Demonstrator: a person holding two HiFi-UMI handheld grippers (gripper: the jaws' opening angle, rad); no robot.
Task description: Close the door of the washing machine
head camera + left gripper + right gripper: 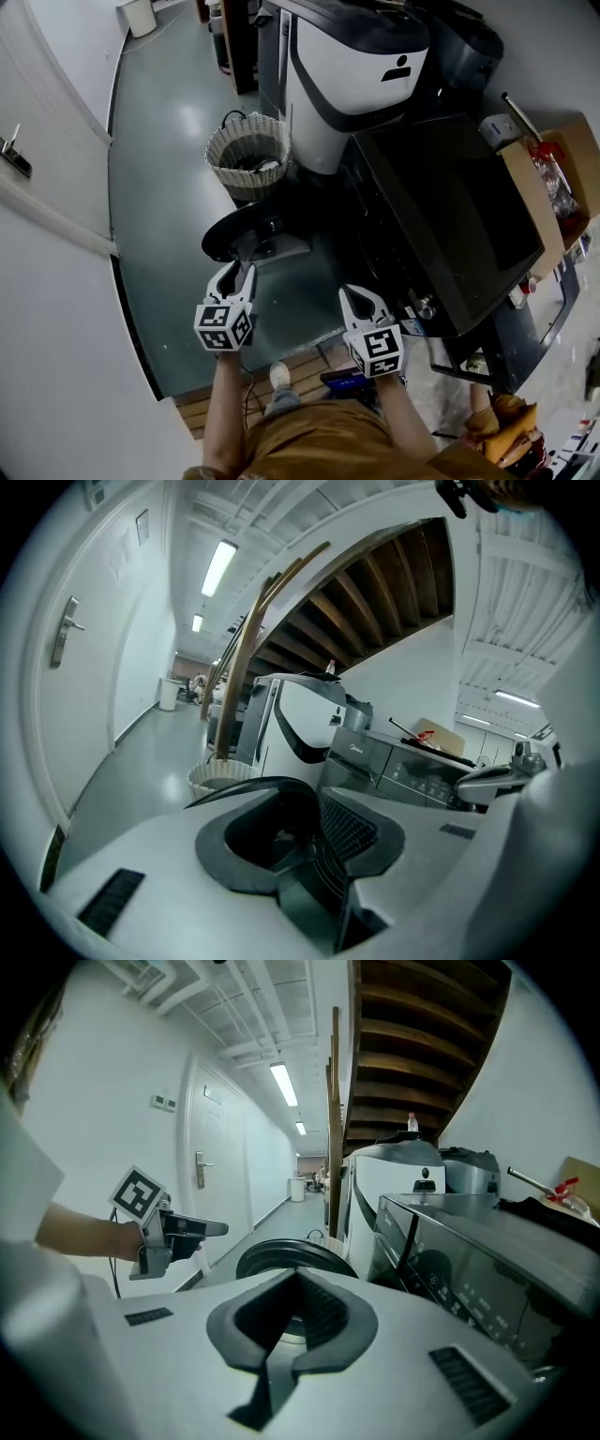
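The black washing machine (pixel 450 216) stands at the right, its round dark door (pixel 246 236) swung out over the floor. Just short of the door's near edge, my left gripper (pixel 236 274) is open with nothing between its fingers. In the left gripper view the door's rim (pixel 244 789) curves right behind the left gripper (pixel 309 803). My right gripper (pixel 363 298) is shut and empty, close to the machine's front. The right gripper view has the door (pixel 295 1255) ahead of the right gripper (pixel 292 1288), the washing machine (pixel 469 1251) at the right and the left gripper (pixel 202 1229) at the left.
A wicker basket (pixel 248 155) stands on the floor just beyond the door. A large white machine (pixel 352 75) is behind it. An open cardboard box (pixel 553 178) sits right of the washer. A white wall with a door handle (pixel 14 150) runs along the left.
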